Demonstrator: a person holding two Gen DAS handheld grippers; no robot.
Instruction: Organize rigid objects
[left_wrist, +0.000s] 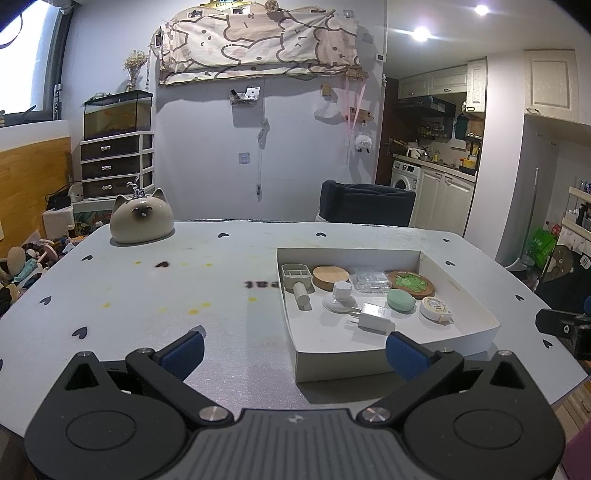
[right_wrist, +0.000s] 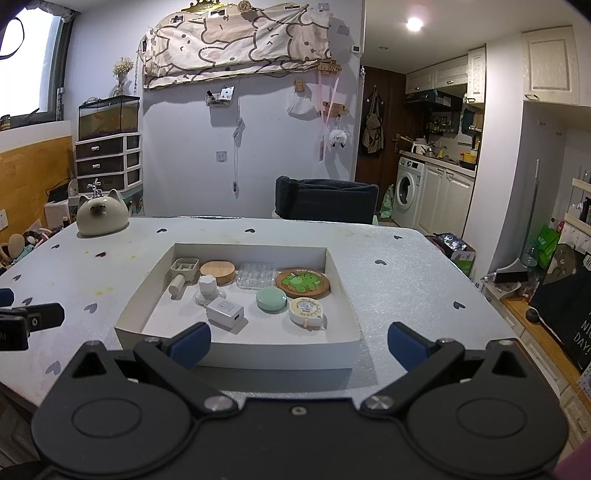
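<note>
Both empty, wide open: left gripper (left_wrist: 295, 349) and right gripper (right_wrist: 299, 341) just before the box (right_wrist: 236, 352); likely sorting done or unstarted, next reaching the charger (right_wrist: 225, 313)

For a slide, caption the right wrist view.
Open right hand-held gripper facing a white tray of small household items.
</note>
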